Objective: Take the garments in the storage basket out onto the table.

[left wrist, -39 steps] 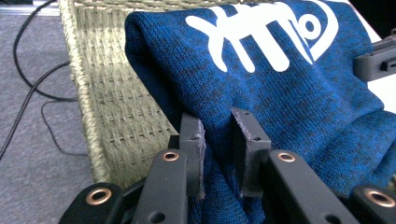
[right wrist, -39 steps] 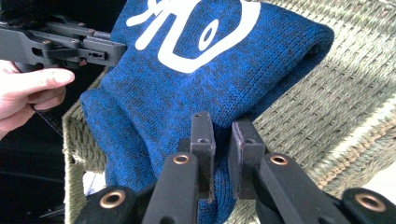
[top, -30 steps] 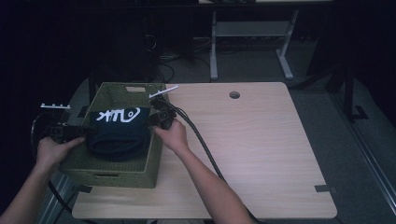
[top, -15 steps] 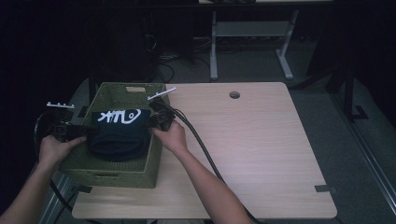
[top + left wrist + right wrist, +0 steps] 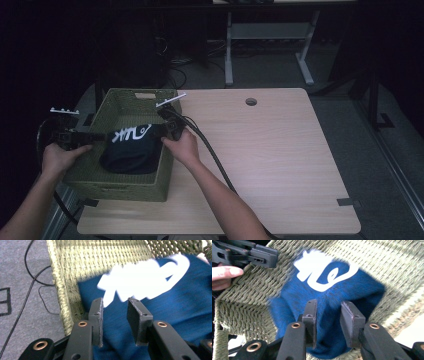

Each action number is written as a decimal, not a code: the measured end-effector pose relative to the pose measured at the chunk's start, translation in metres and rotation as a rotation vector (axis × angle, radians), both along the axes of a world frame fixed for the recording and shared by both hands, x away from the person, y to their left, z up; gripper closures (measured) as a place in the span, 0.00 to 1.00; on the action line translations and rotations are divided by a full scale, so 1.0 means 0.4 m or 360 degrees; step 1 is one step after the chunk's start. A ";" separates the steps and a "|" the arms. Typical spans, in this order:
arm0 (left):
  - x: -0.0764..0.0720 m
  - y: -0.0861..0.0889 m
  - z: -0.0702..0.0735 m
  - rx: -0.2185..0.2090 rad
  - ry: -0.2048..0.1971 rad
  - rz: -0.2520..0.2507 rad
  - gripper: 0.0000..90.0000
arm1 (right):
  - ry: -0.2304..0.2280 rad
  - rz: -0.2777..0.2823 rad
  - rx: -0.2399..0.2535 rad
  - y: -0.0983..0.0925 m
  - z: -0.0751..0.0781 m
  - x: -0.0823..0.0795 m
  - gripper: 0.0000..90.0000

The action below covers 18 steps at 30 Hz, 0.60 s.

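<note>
A dark blue garment [image 5: 131, 150] with a white print lies bunched inside a green woven basket [image 5: 120, 187] at the table's left. My left gripper [image 5: 97, 136] reaches in over the basket's left rim, and my right gripper [image 5: 162, 131] comes in over its right rim. Both pairs of jaws have just been opening. In the left gripper view the left gripper [image 5: 115, 302] stands open above the blue garment [image 5: 175, 302], pads clear of it. In the right gripper view the right gripper [image 5: 329, 303] is open too, with the garment [image 5: 352, 287] blurred below and nothing pinched.
The basket's woven wall [image 5: 75, 265] stands close around both grippers. The left gripper [image 5: 265, 257] shows across the basket in the right gripper view. The wooden table [image 5: 280, 160] has a cable hole [image 5: 251, 101] at the back. Cables trail over the floor at left.
Both grippers have let go of the garment, and it has sunk lower into the basket. The hands have stayed where they were at the rims.
</note>
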<state>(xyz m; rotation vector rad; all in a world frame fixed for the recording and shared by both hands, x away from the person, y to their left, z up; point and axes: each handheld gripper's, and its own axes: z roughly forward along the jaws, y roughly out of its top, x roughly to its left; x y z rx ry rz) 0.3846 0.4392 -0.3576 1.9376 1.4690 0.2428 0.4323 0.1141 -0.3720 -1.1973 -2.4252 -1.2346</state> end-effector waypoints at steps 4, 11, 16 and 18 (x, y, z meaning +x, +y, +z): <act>-0.002 0.003 0.006 -0.0017 -0.0021 0.0005 0.72 | -0.0015 -0.0025 0.0016 -0.017 0.014 0.002 0.73; -0.019 -0.003 0.020 -0.0074 -0.0080 0.0001 0.72 | -0.0021 -0.0034 0.0087 -0.043 0.035 0.001 0.70; -0.045 -0.009 0.029 -0.0110 -0.0129 0.0007 0.70 | -0.0022 -0.0020 0.0137 -0.062 0.046 -0.002 0.68; -0.058 -0.013 0.035 -0.0113 -0.0141 0.0007 0.69 | -0.0029 -0.0012 0.0158 -0.071 0.052 -0.004 0.67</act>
